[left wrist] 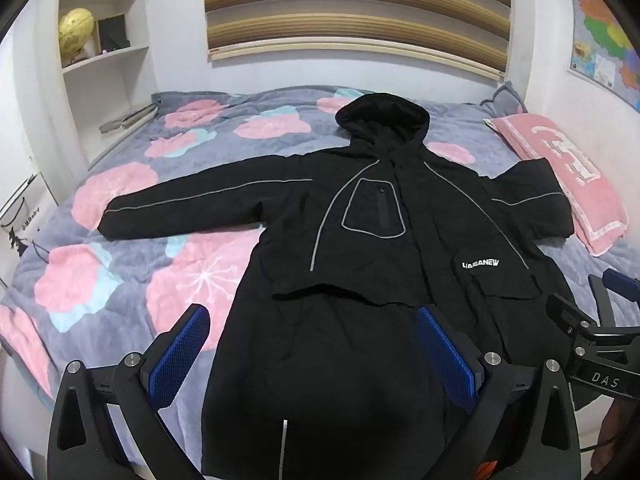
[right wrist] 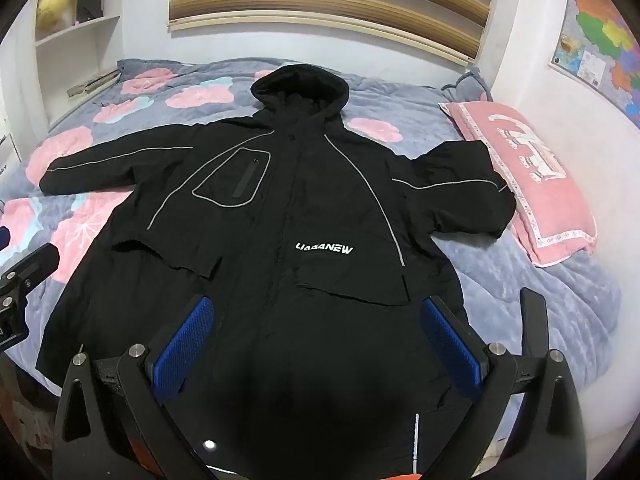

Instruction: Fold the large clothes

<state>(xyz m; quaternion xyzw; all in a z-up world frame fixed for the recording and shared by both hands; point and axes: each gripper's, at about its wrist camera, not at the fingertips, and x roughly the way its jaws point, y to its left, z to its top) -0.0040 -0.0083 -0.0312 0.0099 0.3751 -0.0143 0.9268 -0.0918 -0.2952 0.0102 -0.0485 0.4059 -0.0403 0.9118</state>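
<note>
A long black hooded jacket (left wrist: 360,240) with grey piping lies spread face up on the bed, hood toward the wall, both sleeves out to the sides; it also shows in the right wrist view (right wrist: 288,216). My left gripper (left wrist: 312,320) is open and empty, held above the jacket's lower left hem. My right gripper (right wrist: 320,312) is open and empty above the lower right part. The right gripper shows at the right edge of the left wrist view (left wrist: 592,332), and the left gripper at the left edge of the right wrist view (right wrist: 20,280).
The bed has a grey quilt with pink flowers (left wrist: 120,280). A pink pillow (left wrist: 568,172) lies at the right, under the end of the right sleeve. White shelves with a globe (left wrist: 76,32) stand at back left. A map (left wrist: 604,44) hangs on the right wall.
</note>
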